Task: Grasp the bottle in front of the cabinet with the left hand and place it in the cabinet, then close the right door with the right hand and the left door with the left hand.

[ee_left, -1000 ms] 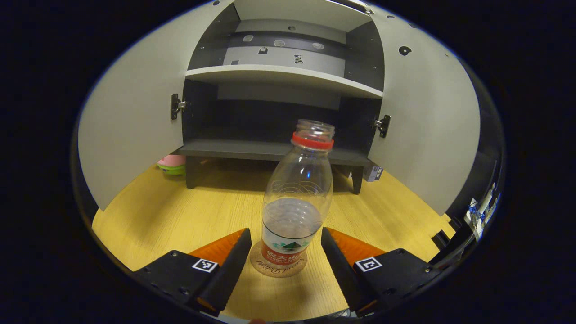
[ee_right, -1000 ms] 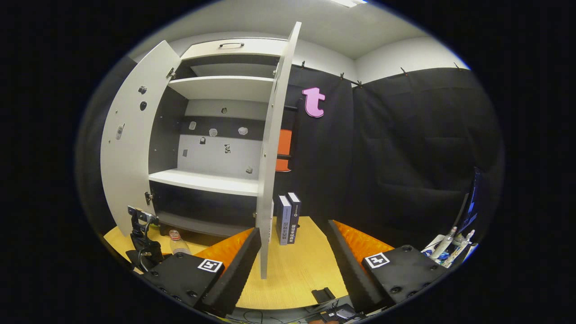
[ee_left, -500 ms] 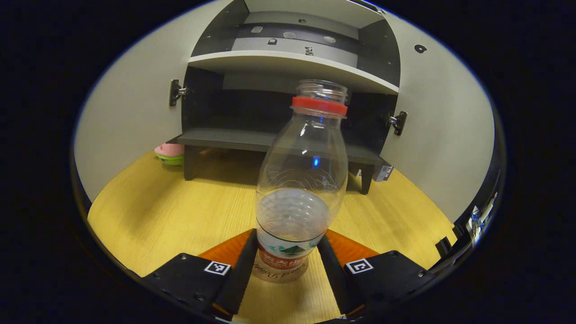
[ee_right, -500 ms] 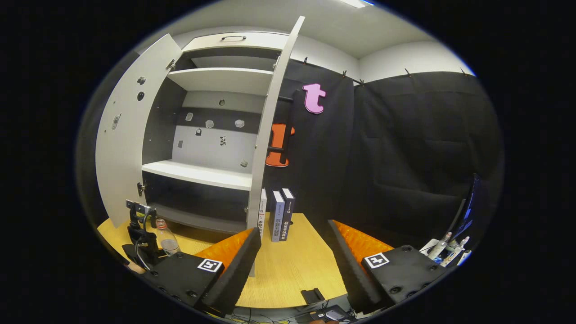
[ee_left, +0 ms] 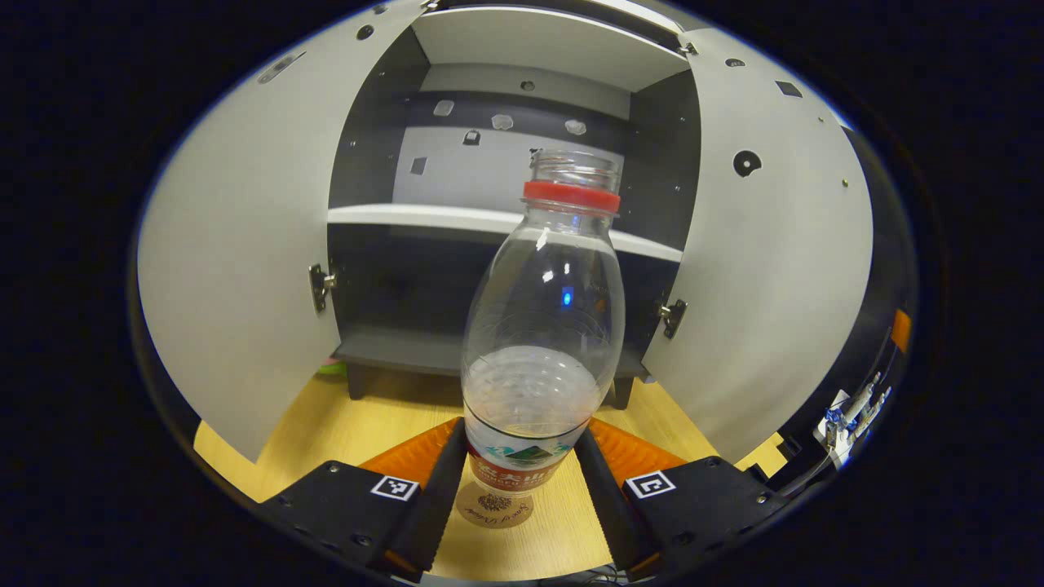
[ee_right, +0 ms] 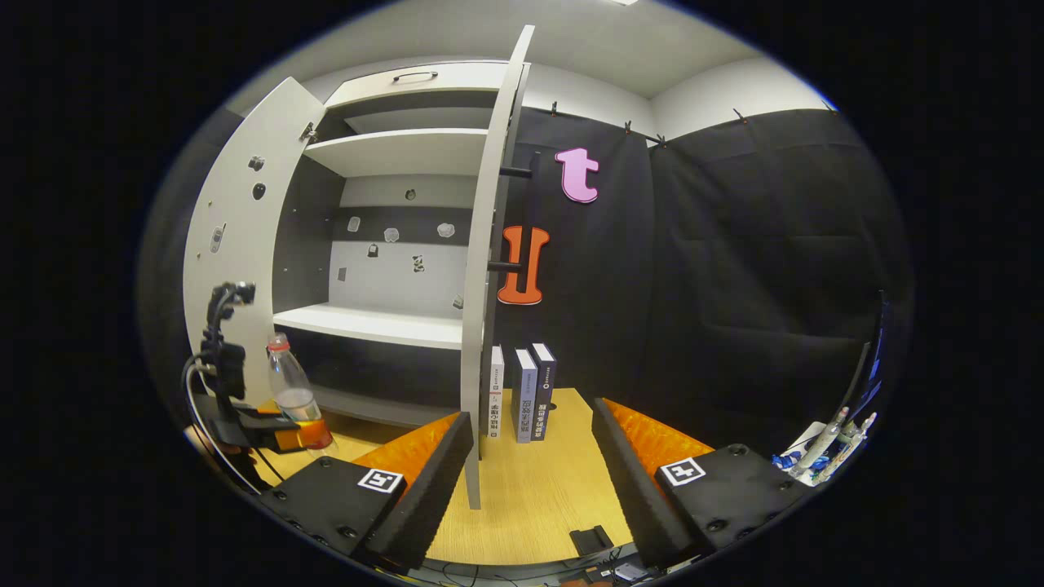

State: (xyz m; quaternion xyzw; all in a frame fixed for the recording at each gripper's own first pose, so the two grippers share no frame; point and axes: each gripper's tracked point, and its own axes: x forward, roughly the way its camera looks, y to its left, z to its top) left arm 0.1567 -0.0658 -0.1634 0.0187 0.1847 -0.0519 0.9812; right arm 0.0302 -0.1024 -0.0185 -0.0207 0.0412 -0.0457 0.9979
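Grey-and-white panels are making up the tall open-fronted cabinet (ee_left: 522, 244), which is standing on the yellow wood-grain tabletop (ee_right: 530, 489) with its left door (ee_left: 236, 269) and right door (ee_left: 775, 261) both swung wide. In the right gripper view the right door's edge (ee_right: 487, 269) is rising just ahead of the right gripper (ee_right: 530, 465), whose fingers are spread apart with nothing between them. Three upright books (ee_right: 522, 391) are standing on the tabletop just beyond that door. In the left gripper view the left gripper (ee_left: 518, 481) is clamping the clear plastic bottle with a red neck ring (ee_left: 542, 326) by its labelled lower part, both fingers pressing on it. That bottle, partly filled with water, is being held upright above a round coaster (ee_left: 493, 507) in front of the cabinet's dark lower compartment (ee_left: 408, 302).
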